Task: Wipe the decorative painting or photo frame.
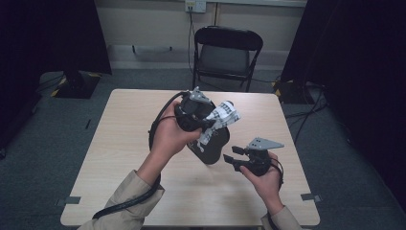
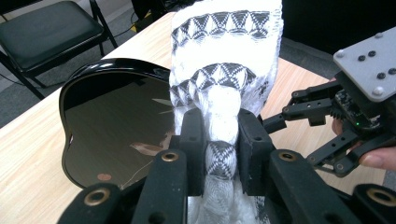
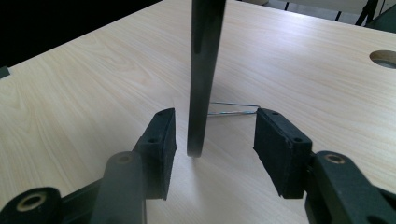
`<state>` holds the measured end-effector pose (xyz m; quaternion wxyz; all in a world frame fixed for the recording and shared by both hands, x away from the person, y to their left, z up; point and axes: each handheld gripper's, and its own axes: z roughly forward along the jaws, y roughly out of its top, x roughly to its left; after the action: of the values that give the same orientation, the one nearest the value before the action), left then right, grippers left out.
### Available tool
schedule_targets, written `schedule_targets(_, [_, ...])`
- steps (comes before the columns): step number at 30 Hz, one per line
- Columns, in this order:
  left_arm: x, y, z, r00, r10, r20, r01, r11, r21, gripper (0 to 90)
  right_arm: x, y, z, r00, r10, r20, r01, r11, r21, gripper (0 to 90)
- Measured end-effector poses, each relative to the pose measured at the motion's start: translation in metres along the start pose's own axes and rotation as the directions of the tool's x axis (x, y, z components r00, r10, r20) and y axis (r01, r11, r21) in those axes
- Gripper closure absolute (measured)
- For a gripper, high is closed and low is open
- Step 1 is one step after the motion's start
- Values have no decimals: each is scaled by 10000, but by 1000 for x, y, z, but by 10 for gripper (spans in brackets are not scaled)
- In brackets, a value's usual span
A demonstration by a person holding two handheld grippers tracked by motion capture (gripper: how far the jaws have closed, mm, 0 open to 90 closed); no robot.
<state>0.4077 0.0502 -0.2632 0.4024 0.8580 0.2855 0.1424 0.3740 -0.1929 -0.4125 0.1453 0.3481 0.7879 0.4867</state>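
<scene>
one left gripper [image 2: 222,135] pinching patterned sock [image 2: 224,60], black form [image 2: 116,126] beside

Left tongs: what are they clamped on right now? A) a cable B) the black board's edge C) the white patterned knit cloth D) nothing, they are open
C: in the left gripper view the left tongs pinch the white patterned knit cloth between their pads, with the glossy black board beside it.
</scene>
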Motion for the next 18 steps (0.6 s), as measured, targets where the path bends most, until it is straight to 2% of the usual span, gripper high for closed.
schedule_targets(6, [1, -1, -1, 9998, -74, -198, 71, 9999, -129, 751, 5, 3, 10, 9998, -115, -160, 116, 9999, 78, 504])
schedule_targets(11, [4, -3, -1, 9997, -147, -186, 143, 9997, -190, 750, 8, 7, 17, 9992, -131, -365, 134, 9999, 86, 551])
schedule_targets(18, [4, -3, -2, 9997, -173, -152, 170, 9996, -205, 751, 12, 10, 25, 9995, -142, -268, 145, 9998, 107, 615])
